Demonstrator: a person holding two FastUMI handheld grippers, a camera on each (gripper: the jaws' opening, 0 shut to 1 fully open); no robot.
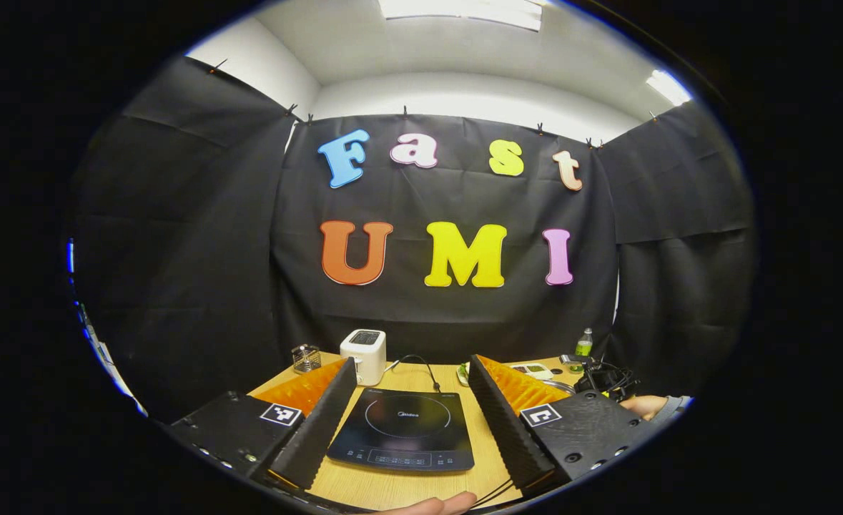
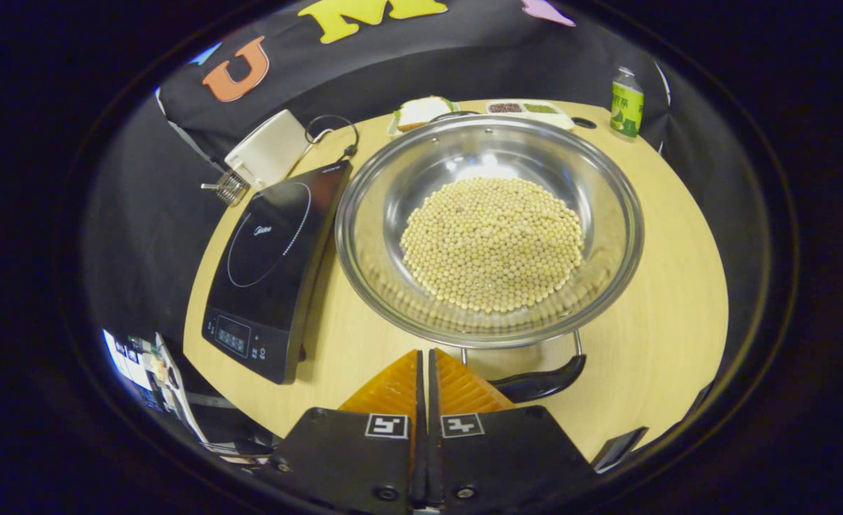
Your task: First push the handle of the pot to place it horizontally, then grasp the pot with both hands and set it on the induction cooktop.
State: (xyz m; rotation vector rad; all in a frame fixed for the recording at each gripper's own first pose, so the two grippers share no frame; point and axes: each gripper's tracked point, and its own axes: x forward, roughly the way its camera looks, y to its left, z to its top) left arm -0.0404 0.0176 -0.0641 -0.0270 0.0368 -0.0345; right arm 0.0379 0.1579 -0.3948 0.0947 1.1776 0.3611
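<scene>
A wide steel pot (image 2: 392,186) full of pale beans (image 2: 493,243) sits mid-table in the right gripper view. Its black handle (image 2: 543,383) hangs on a wire bracket at the near rim and slants up to the right. My right gripper (image 2: 425,354) is shut on nothing, tips just short of the near rim, with the handle close against its right side. The black induction cooktop (image 2: 271,250) lies left of the pot. In the left gripper view my left gripper (image 1: 412,363) is open above the cooktop (image 1: 401,429), and a sliver of pot rim (image 1: 560,387) peeks past its right finger.
A white toaster (image 2: 267,150) and a small wire basket (image 2: 229,187) stand behind the cooktop, its cord (image 2: 332,129) looping nearby. A plate with bread (image 2: 421,111), small dishes and a green bottle (image 2: 626,93) line the far edge. A hand (image 1: 643,406) holds the other gripper at right.
</scene>
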